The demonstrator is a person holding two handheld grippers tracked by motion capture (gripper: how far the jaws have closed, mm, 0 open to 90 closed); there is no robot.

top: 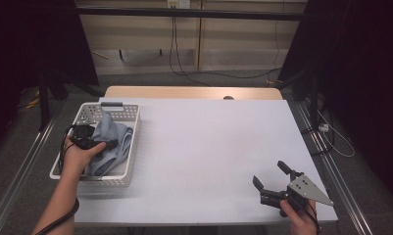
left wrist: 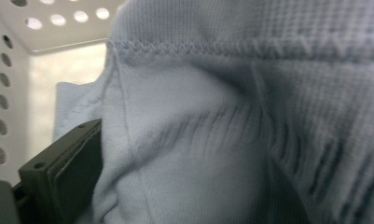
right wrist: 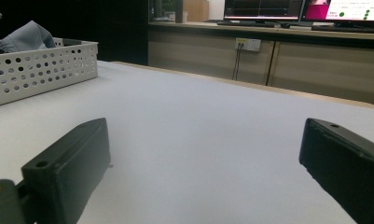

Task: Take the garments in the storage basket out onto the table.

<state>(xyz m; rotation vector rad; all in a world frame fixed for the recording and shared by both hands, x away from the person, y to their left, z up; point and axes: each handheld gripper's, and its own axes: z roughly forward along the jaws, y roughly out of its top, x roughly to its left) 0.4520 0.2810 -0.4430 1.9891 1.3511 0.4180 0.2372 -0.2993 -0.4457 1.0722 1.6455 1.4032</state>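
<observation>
White tabletop (top: 208,147) spreads wide around the right gripper (top: 274,177), whose jaws gape empty. At the far side from it, the left gripper (top: 93,143) is buried in the pale blue ribbed cotton garment (left wrist: 231,121) inside the white perforated plastic basket (top: 128,113); whether it has closed, I cannot tell. Pinch a thick fold firmly, then lift straight up, clear of the rim.

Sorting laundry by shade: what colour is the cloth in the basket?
Pale blue cloth, clearest in the left gripper view.
</observation>
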